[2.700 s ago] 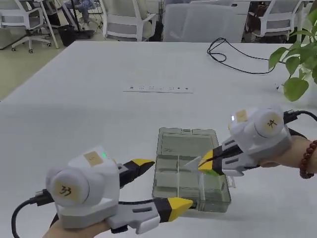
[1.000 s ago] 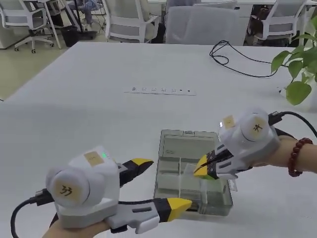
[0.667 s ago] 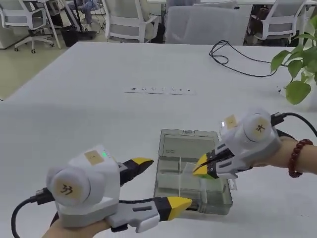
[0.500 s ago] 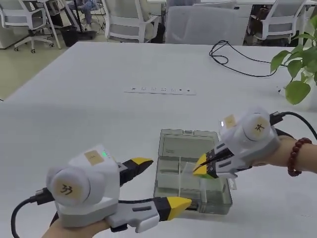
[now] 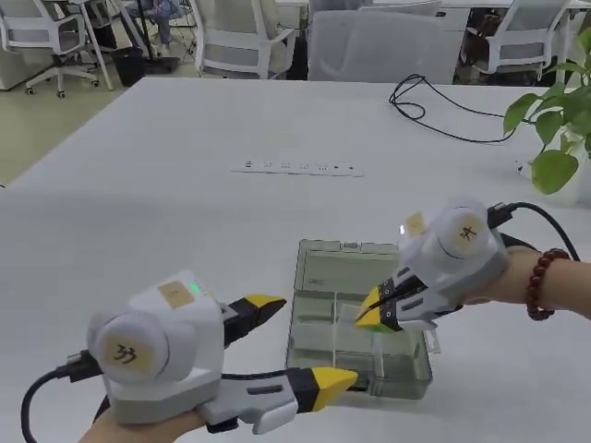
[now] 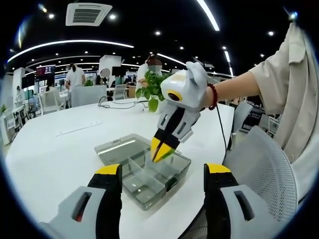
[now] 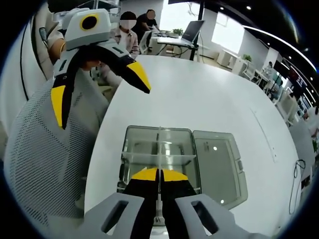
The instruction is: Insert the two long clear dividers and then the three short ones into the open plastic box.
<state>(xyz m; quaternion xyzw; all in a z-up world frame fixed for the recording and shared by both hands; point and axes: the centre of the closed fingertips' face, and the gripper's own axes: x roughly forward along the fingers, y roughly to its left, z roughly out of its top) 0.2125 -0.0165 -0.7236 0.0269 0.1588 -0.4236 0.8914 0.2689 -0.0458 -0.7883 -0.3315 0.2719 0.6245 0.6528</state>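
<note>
1. The right gripper (image 5: 371, 315) pinches a short clear divider (image 5: 350, 319) tight, tilted over the open plastic box (image 5: 404, 377).
2. The left gripper (image 5: 305, 340) hangs spread wide and empty beside the box's near-left corner.

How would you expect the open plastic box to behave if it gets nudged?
Probably light: the plastic box looks thin-walled and mostly empty. Likely to slide on the smooth table, as the open left gripper isn't gripping it.
</note>
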